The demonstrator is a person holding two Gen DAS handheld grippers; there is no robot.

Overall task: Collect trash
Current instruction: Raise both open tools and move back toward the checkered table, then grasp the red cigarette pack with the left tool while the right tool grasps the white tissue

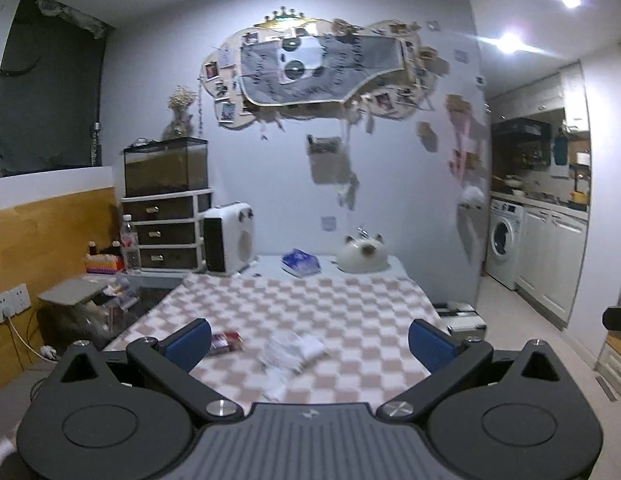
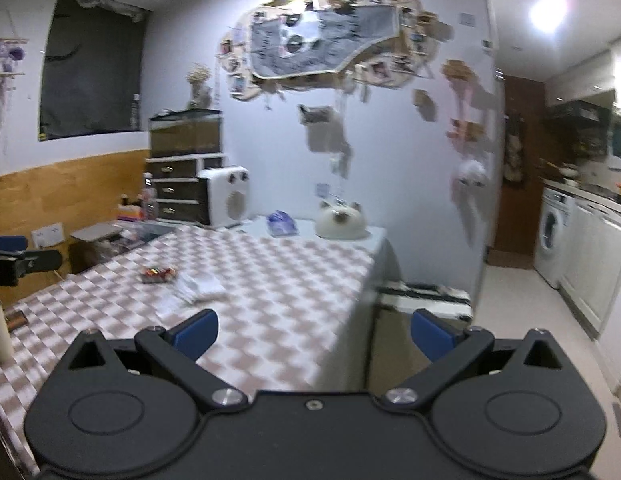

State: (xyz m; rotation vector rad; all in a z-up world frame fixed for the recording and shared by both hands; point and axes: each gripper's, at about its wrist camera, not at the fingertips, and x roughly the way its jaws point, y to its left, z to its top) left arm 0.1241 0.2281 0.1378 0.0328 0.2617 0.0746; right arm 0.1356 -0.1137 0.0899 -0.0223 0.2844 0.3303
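Observation:
A crumpled white tissue [image 1: 292, 350] [image 2: 200, 288] and a red wrapper [image 1: 226, 342] [image 2: 158, 274] lie on the checkered tablecloth [image 1: 330, 312] [image 2: 278, 280]. My left gripper [image 1: 310, 342] hovers open above the near part of the table, with the tissue between its blue pads and the wrapper by the left pad. My right gripper [image 2: 314, 332] is open over the table's right edge, with the trash ahead and to its left. Nothing is held. The left gripper's tip [image 2: 26, 260] shows at the far left of the right wrist view.
At the table's far end sit a blue packet [image 1: 300, 262], a white cat-shaped object [image 1: 362, 256] and a white heater [image 1: 228, 238]. A drawer unit [image 1: 166, 228] stands left. A cup [image 2: 0, 334] and a small brown item [image 2: 16, 320] sit near the left edge. Kitchen and washer [image 1: 504, 246] lie right.

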